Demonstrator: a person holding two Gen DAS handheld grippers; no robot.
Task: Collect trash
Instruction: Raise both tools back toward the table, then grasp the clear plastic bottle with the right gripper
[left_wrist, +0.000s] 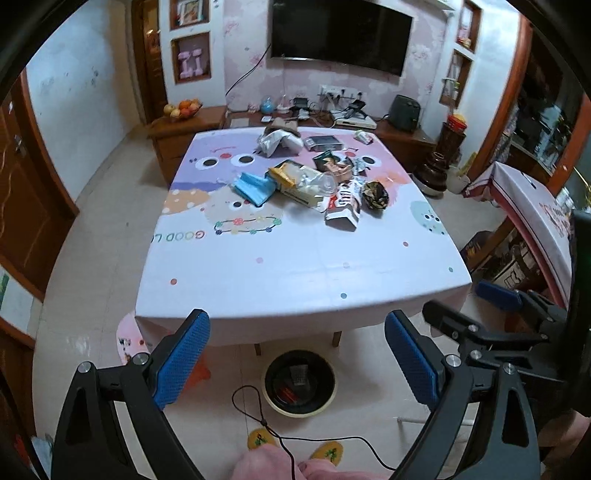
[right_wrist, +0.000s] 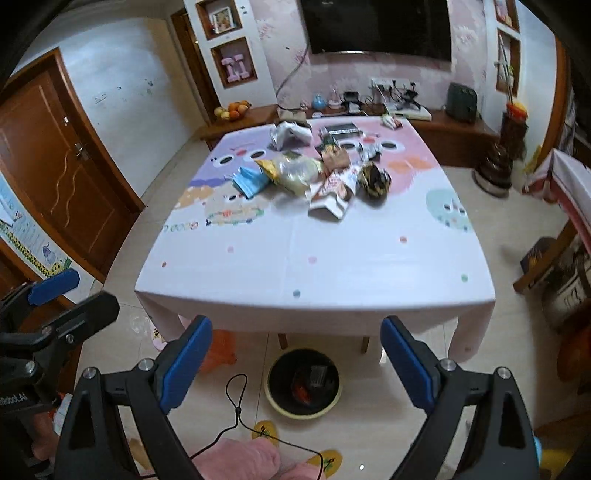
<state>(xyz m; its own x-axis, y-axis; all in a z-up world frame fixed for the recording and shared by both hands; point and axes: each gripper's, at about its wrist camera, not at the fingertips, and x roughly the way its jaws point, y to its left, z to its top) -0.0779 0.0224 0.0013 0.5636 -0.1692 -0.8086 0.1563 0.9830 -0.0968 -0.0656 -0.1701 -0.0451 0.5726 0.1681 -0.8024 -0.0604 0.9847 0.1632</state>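
Both the left gripper (left_wrist: 297, 354) and right gripper (right_wrist: 296, 360) hung with jaws wide apart and nothing between them, above the bin (left_wrist: 300, 384) on the floor. The trash pile (left_wrist: 314, 182) lay on the table (left_wrist: 295, 273) beyond the bin.

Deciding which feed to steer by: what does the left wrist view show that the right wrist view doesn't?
Left wrist only: the right tongs at its right edge, and the full "GOOD" print on the tablecloth.
Right wrist only: the brown door at left, and the left tongs at its left edge.
Both: the trash pile mid-table, the bin on the floor with items inside, the TV, the fruit bowl, and open, empty tongs.
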